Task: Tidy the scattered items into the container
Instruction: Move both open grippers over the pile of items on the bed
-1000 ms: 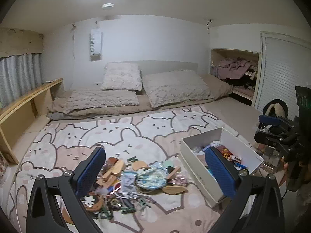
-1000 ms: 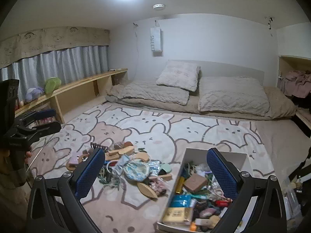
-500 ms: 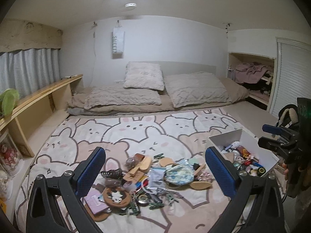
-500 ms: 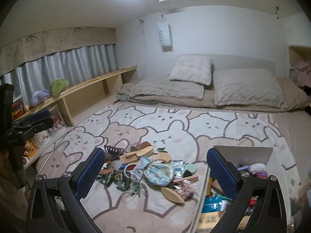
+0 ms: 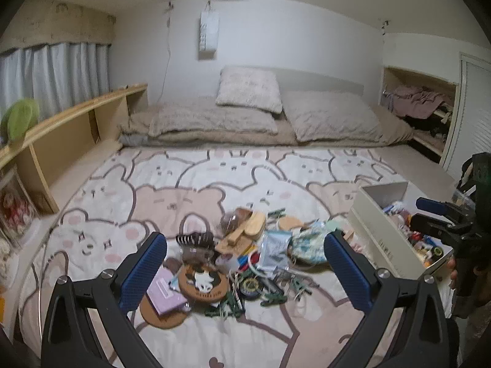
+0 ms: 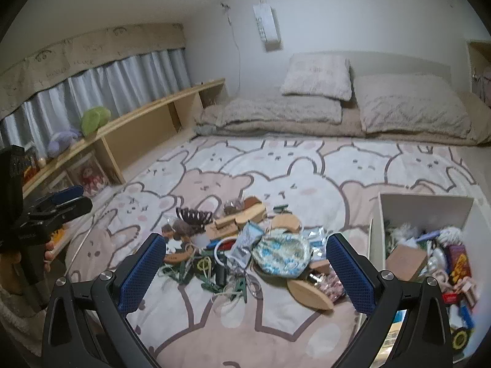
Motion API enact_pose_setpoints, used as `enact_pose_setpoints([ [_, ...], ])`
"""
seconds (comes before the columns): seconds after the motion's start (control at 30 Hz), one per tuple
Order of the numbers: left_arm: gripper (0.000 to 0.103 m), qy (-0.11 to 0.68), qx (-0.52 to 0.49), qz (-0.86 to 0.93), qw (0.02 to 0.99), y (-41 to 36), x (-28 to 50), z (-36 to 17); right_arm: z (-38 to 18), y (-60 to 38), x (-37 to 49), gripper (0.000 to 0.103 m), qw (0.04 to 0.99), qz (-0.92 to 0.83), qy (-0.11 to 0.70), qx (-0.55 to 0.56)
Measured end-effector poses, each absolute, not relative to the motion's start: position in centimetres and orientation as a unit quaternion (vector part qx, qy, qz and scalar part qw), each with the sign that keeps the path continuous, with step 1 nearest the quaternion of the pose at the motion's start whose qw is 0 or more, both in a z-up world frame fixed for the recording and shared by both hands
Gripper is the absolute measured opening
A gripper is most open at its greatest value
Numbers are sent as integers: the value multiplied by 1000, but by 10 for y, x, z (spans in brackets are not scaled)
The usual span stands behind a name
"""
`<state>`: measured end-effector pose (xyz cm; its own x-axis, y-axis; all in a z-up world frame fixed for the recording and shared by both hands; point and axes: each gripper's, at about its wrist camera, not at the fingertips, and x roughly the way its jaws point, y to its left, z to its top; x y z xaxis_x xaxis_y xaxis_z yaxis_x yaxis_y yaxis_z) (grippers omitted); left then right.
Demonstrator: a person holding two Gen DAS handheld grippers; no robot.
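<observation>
Both views swung leftward; grippers (image 5: 245, 271) (image 6: 247, 271) wide, empty.

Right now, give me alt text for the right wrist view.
Open right gripper hangs over a pile of small clutter on a bunny-print blanket; a half-filled white box sits at right, pillows behind.

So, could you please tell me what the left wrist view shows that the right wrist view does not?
Only the left wrist view shows the lilac booklet at the pile's near-left edge and the alcove of clothes. Only the right wrist view shows the purple plush on the shelf and the brown box inside the container. Both show the floral pouch, the dark hair claw and both open, empty grippers: left gripper, right gripper.
</observation>
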<state>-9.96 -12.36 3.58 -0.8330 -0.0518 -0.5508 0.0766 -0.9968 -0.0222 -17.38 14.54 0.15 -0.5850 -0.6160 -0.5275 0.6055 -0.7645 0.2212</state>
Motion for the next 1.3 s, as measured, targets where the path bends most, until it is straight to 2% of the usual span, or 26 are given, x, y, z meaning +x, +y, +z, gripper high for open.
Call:
enact_pose_setpoints([
  [0.4, 103, 42, 346, -935, 66, -146, -115, -35, -56, 120, -184, 103, 344, -873, 14, 345],
  [0.87, 101, 87, 392, -914, 67, -158, -125, -85, -103, 103, -191, 103, 346, -857, 20, 381],
  [0.93, 96, 92, 394, -912, 60, -156, -125, -90, -110, 102, -192, 103, 345, -856, 20, 385],
  [1.0, 85, 97, 402, -909, 55, -154, -127, -95, -115, 100, -192, 103, 344, -855, 21, 387],
  [1.03, 83, 97, 405, -907, 56, -153, -128, -98, -118, 99, -192, 103, 344, -855, 23, 388],
  [1.17, 66, 97, 420, -899, 75, -152, -134, -109, -127, 96, -190, 103, 342, -857, 31, 383],
  [1.3, 60, 105, 430, -894, 74, -148, -139, -119, -134, 92, -186, 103, 345, -861, 44, 371],
])
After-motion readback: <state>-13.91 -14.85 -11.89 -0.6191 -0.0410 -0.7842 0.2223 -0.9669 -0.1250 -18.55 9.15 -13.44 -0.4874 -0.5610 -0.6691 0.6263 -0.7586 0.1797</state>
